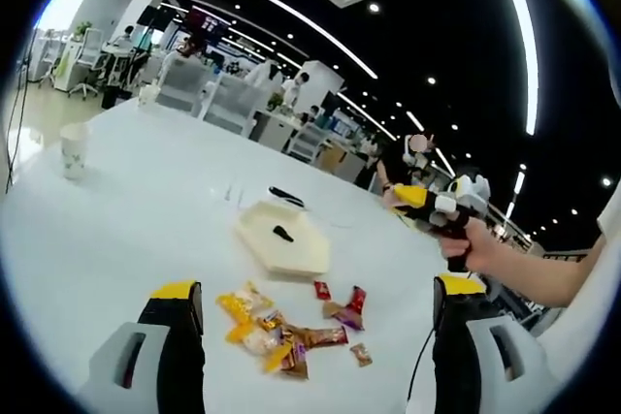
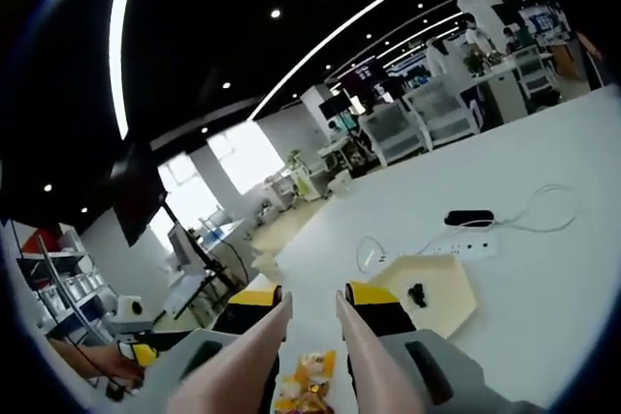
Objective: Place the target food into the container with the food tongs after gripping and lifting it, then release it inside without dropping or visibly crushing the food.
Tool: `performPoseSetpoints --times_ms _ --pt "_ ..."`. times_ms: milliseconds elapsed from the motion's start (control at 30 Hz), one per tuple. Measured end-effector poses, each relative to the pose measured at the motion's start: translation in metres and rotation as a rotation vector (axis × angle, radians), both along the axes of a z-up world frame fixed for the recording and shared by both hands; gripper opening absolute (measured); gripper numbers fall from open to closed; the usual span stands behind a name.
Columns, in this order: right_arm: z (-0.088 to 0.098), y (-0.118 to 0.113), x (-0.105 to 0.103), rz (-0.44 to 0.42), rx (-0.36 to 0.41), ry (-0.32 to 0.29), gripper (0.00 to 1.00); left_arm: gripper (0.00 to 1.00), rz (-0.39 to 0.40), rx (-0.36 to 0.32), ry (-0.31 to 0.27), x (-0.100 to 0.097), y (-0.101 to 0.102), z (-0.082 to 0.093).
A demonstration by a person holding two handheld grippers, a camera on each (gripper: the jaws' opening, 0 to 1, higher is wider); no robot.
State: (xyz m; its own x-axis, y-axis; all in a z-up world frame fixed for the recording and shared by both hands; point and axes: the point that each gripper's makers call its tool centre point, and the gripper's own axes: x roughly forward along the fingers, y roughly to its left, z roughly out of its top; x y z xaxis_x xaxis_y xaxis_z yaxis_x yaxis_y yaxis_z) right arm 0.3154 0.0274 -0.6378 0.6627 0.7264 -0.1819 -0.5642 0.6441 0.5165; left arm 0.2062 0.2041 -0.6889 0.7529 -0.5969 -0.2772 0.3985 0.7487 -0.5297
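A pile of wrapped snacks (image 1: 291, 329) lies on the white table (image 1: 126, 230), just beyond my left gripper (image 1: 315, 309), whose jaws stand wide open and hold nothing. Behind the pile sits a cream hexagonal container (image 1: 283, 239) with one small dark piece (image 1: 281, 234) inside. A hand holds my right gripper (image 1: 439, 208) up at the right, above the table. In the right gripper view, my right gripper (image 2: 315, 300) is shut on pale food tongs (image 2: 264, 346), whose two arms stand slightly apart above the snacks (image 2: 309, 387). The container (image 2: 441, 312) lies to the right.
A paper cup (image 1: 74, 150) stands at the table's far left. A black device (image 2: 469, 217), a white power strip (image 2: 468, 244) and a looping cable (image 2: 543, 210) lie beyond the container. Chairs and desks stand behind the table.
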Motion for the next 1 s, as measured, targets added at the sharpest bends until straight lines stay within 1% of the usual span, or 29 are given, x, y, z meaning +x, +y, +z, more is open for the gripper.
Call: performPoseSetpoints --times_ms 133,233,367,533,567,667,800,1000 --pt "-0.003 0.001 -0.007 0.017 -0.022 -0.011 0.25 0.99 0.005 0.005 -0.012 -0.001 -0.004 0.002" --pt "-0.009 0.0 -0.013 0.021 -0.026 -0.006 0.25 0.99 -0.001 0.008 -0.005 -0.001 -0.009 0.0" --pt "-0.015 0.0 -0.021 0.022 -0.026 0.006 0.26 0.99 -0.008 0.007 -0.01 -0.002 -0.015 -0.001" --pt "-0.022 -0.001 -0.031 0.028 -0.026 0.008 0.26 0.99 -0.03 0.023 0.006 -0.004 -0.022 -0.003" --pt "-0.026 -0.002 -0.033 0.031 -0.032 0.003 0.26 0.99 -0.037 0.03 0.009 -0.004 -0.024 -0.003" --pt "-0.034 -0.002 -0.039 0.041 -0.046 0.009 0.25 0.99 -0.044 0.052 -0.002 -0.005 -0.026 0.0" --pt "-0.038 0.0 -0.044 0.052 -0.04 0.024 0.25 0.99 -0.025 0.047 -0.016 -0.007 -0.026 0.004" --pt "-0.042 0.003 -0.049 0.072 -0.054 0.029 0.26 0.99 -0.032 0.055 0.005 -0.014 -0.032 -0.005"
